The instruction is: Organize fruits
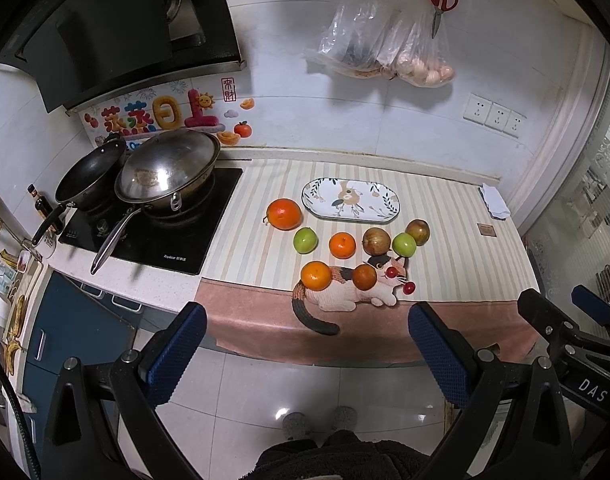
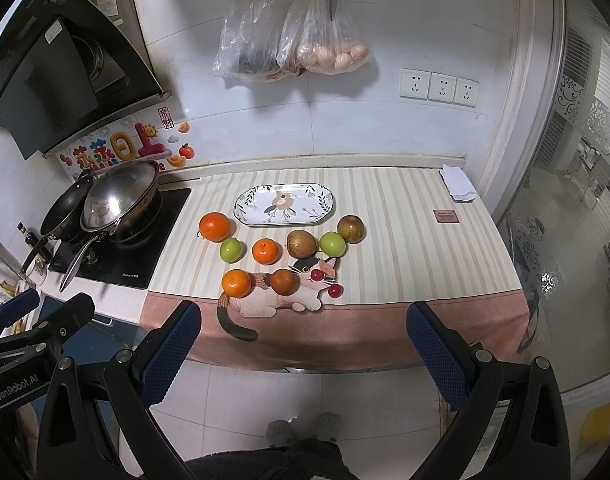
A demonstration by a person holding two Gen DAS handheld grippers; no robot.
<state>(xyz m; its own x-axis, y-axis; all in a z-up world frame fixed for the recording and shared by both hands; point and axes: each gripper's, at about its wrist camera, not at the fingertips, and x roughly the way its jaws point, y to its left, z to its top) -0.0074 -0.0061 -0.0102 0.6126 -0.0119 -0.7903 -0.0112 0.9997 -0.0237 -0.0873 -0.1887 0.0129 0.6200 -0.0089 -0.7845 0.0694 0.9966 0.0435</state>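
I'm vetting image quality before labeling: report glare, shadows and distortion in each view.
Left wrist view: fisheye bends the counter edge; glare on the wok lid and floor tiles; bags cast a soft wall shadow; fruit sharp. Right wrist view: same barrel bend, dark corners, glare on the lid, reflections on the glass door.

Readable markings noted: "DAS" in white on the black body of the right gripper (image 1: 577, 320), seen from the left wrist view. "GenRobot.AI" on the left gripper (image 2: 45, 312) body, right wrist view. Wall sticker (image 2: 121, 152) far left of both grippers reads "蒸蒸日上", with a small red "来财" seal. Cooktop (image 1: 161, 224) brand print too small to confirm.
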